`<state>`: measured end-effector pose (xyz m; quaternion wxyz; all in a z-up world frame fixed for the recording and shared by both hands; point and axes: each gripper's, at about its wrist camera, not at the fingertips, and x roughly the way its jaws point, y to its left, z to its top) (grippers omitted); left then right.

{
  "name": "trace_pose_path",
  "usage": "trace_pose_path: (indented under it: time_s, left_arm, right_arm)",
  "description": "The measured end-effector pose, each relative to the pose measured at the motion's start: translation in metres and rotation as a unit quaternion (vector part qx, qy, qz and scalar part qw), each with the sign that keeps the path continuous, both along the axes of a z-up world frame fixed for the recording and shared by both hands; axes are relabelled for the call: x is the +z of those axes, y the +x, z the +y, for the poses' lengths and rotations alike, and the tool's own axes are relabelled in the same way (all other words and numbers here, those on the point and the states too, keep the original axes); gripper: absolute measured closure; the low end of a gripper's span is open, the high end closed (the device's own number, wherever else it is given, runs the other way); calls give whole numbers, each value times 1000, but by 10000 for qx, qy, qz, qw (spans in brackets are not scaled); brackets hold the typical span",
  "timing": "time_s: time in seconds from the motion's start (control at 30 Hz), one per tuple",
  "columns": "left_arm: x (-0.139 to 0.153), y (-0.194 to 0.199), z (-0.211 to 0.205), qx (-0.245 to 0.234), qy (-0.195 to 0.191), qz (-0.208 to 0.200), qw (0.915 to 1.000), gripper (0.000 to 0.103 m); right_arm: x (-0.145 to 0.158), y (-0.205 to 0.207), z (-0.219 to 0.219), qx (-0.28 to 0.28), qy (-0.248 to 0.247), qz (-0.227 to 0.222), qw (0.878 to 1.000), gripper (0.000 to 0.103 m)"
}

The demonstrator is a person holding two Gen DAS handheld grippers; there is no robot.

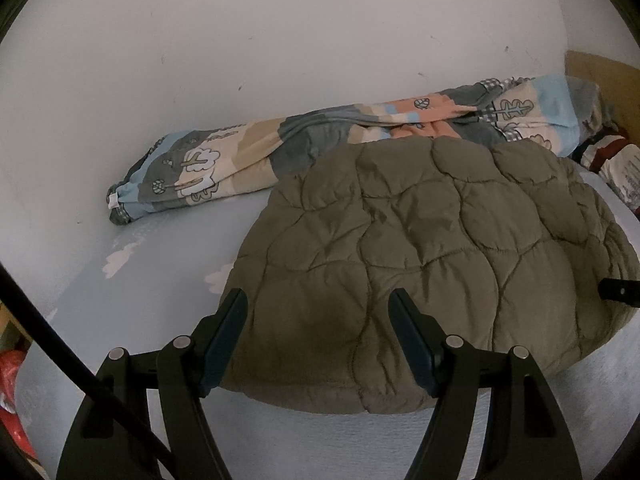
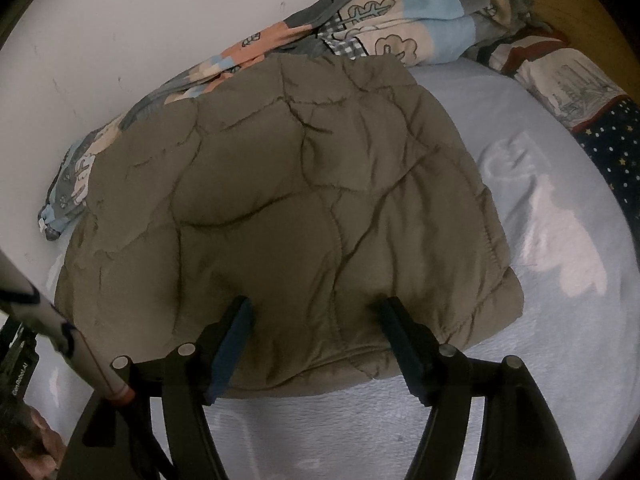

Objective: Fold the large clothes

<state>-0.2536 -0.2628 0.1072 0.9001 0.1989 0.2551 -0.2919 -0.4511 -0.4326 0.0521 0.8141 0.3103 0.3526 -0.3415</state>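
Observation:
An olive-green quilted puffer jacket (image 1: 420,248) lies folded into a thick bundle on the pale blue bed sheet (image 1: 160,264). It also shows in the right wrist view (image 2: 288,200). My left gripper (image 1: 318,300) is open, its fingers spread over the jacket's near left edge, holding nothing. My right gripper (image 2: 316,308) is open too, its fingers spread over the jacket's near right part. The tip of the right gripper shows at the far right of the left wrist view (image 1: 620,290).
A rolled patterned quilt (image 1: 320,140) lies along the white wall (image 1: 280,32) behind the jacket. Pillows (image 2: 580,92) lie at the far right. A dark bed-frame bar (image 1: 60,340) crosses the lower left. The sheet (image 2: 560,240) has white cloud prints.

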Motion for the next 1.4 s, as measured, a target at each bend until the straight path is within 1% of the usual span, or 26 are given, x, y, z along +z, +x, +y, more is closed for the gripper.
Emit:
trace_pose_path:
  time_s: [0.47,0.73,0.8,0.83,0.9,0.93,0.97,1.0,1.03,1.07,1.1,1.13,1.17,1.2,1.27,1.3,1.33,1.4]
  left_arm:
    - [-3,-2,-5,-31,134,-69,9999,31]
    - [-9,4,-9,-3,274,73,9996,31]
    - [-12,9,-11,-5,355,211,9991,30]
    - [-14,14,-10,0,359,370,9987,30]
    - [-16,30,-4,81,263,857,9959,30]
    - [-16,43,3,176,98,1267,9917,30]
    - [-17,58,12,284,-138,1734,9843,30]
    - [-20,71,21,387,-339,2147,9753,28]
    - [-23,84,30,524,-538,2562,9637,27]
    - [-28,99,42,710,-806,3058,9460,27]
    - [-34,111,53,842,-1055,3432,9295,27]
    - [-39,120,64,953,-1310,3726,9137,27]
    - [-44,129,75,1054,-1607,4027,8949,27]
    - [-49,134,83,1106,-1824,4240,8802,27]
    - [-55,143,94,1156,-2173,4568,8548,27]
    - [-56,145,96,1176,-2256,4646,8482,27]
    - [-58,148,100,1237,-2349,4735,8398,27]
    - [-60,149,105,1398,-2434,4788,8318,27]
  right_arm:
    - [-4,3,-1,101,42,67,9999,26]
    - [-3,2,-3,103,126,11,9999,26]
    - [-4,1,-3,104,153,-14,9998,26]
    - [-4,0,-3,109,157,-15,9998,26]
    - [-2,-2,-4,110,188,-44,9998,26]
    - [1,-6,-6,40,237,-148,9996,25]
    - [3,-12,-9,-61,298,-264,9992,25]
    - [4,-18,-14,-178,385,-390,9983,25]
    - [5,-24,-18,-277,473,-499,9972,25]
    - [5,-34,-25,-443,617,-658,9949,25]
    - [4,-43,-31,-601,740,-787,9923,25]
    - [3,-49,-34,-692,832,-874,9903,25]
    - [1,-57,-39,-787,968,-995,9872,25]
    - [-1,-63,-42,-867,1097,-1101,9840,25]
    - [-3,-76,-46,-1084,1152,-1055,9818,25]
    - [-3,-81,-48,-1190,1156,-1035,9807,25]
    - [-4,-86,-51,-1263,1199,-1068,9789,25]
    - [-12,-99,-58,-1474,1483,-1291,9693,25]
